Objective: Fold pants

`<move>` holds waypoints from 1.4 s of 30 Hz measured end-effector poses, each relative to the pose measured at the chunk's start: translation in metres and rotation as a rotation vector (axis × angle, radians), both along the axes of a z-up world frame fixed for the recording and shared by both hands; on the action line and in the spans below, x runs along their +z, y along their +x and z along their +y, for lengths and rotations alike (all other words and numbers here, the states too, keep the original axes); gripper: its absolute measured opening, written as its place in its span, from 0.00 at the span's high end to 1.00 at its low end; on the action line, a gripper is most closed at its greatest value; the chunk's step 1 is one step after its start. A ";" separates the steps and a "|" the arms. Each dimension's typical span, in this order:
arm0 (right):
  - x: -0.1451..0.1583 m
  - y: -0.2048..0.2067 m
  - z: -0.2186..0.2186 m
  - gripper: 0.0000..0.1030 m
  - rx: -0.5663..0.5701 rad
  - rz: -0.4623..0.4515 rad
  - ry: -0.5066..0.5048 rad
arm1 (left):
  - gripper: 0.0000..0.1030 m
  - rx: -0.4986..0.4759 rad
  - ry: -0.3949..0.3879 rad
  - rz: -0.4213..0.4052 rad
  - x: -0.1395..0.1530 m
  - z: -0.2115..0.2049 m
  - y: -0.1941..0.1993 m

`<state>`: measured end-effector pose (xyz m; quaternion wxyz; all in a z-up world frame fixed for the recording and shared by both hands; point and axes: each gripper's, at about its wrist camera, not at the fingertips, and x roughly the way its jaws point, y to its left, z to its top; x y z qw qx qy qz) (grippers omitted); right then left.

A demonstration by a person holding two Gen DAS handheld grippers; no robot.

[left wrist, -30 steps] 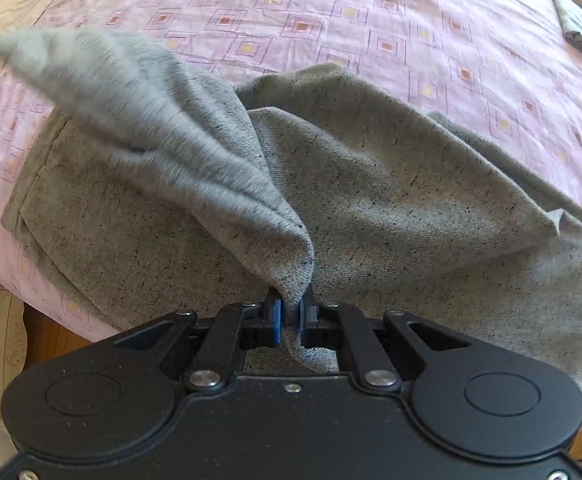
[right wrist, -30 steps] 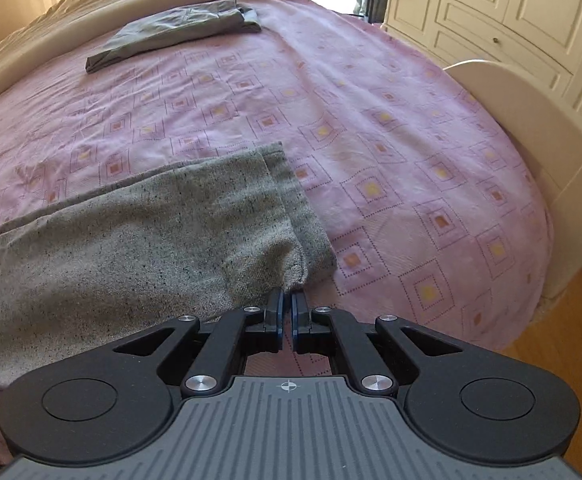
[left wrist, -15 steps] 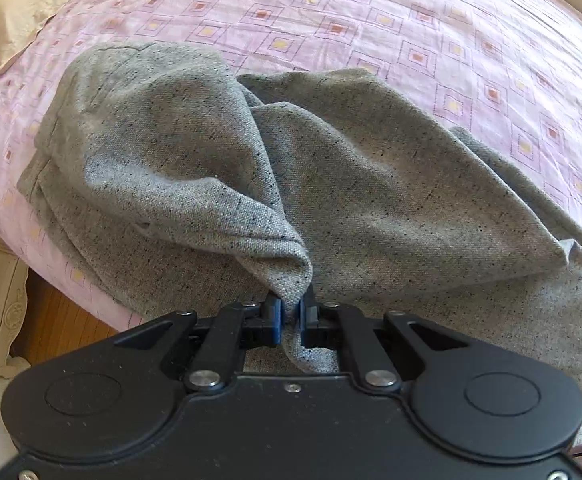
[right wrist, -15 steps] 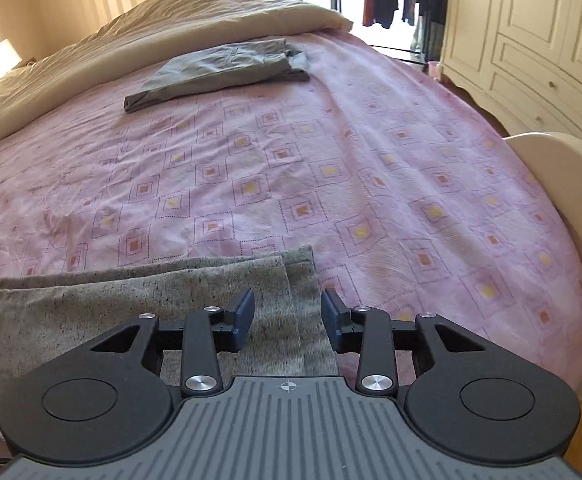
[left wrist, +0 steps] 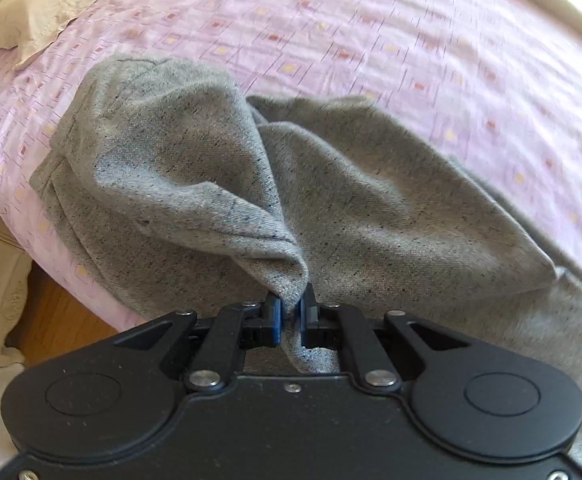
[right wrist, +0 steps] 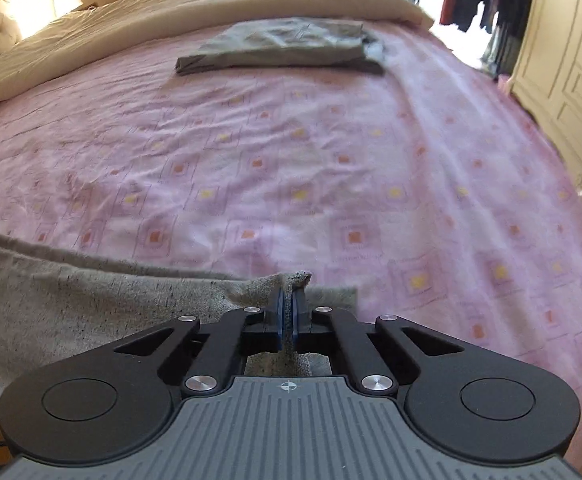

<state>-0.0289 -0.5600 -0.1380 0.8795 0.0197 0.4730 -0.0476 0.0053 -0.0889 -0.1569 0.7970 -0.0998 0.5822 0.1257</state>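
**Speckled grey woven pants: both ends pinched, ready for a lengthwise fold**

The speckled grey woven pants (left wrist: 371, 208) are lying along the near edge of the pink bedspread with its square pattern (left wrist: 371, 40), partly bunched at the waist end. The left gripper (left wrist: 289, 312) is clamping a gathered ridge of that cloth between its blue pads, pulling a peak up from the heap. The right gripper (right wrist: 289, 312) is pinching the hem corner of a leg (right wrist: 295, 278), jaws closed on the fabric.

To do this step well, the person is probably best lifting both pinches together, keeping the cloth taut between them so that the layers hang even, then carrying them across without dragging the bedspread. A folded olive-grey garment (right wrist: 283, 46) is resting well apart, near the beige duvet (right wrist: 211, 0).
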 end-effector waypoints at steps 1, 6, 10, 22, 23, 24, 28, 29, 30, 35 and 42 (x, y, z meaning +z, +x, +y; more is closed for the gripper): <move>0.001 0.001 -0.004 0.97 -0.037 -0.010 -0.015 | 0.88 -0.002 -0.009 -0.005 0.000 -0.002 -0.001; -0.025 0.007 -0.014 0.94 -0.095 0.077 -0.032 | 0.86 -0.038 0.052 0.069 -0.015 -0.013 0.002; -0.013 0.002 -0.013 0.82 -0.146 0.028 -0.056 | 0.78 -0.020 0.019 0.104 -0.019 -0.008 0.002; 0.048 -0.014 0.057 0.82 -0.081 -0.160 0.018 | 0.77 -0.198 0.009 0.085 0.009 0.020 -0.027; 0.049 -0.015 0.071 0.82 -0.057 -0.161 0.028 | 0.77 -0.199 0.005 0.077 0.012 0.029 -0.027; 0.050 -0.015 0.085 0.82 -0.034 -0.159 0.038 | 0.77 -0.197 0.005 0.068 0.015 0.038 -0.025; 0.044 -0.012 0.148 0.82 0.042 -0.128 0.108 | 0.74 -0.179 0.014 0.035 0.027 0.085 -0.009; 0.042 -0.011 0.169 0.82 0.070 -0.114 0.121 | 0.71 -0.177 0.018 0.031 0.029 0.099 -0.004; 0.041 -0.009 0.186 0.82 0.092 -0.105 0.128 | 0.68 -0.177 0.022 0.026 0.030 0.109 0.003; 0.034 -0.001 0.296 0.75 0.252 -0.058 0.202 | 0.67 -0.241 0.068 0.028 0.023 0.161 0.040; 0.018 0.016 0.437 0.75 0.469 -0.030 0.162 | 0.57 -0.345 0.094 0.103 -0.007 0.208 0.082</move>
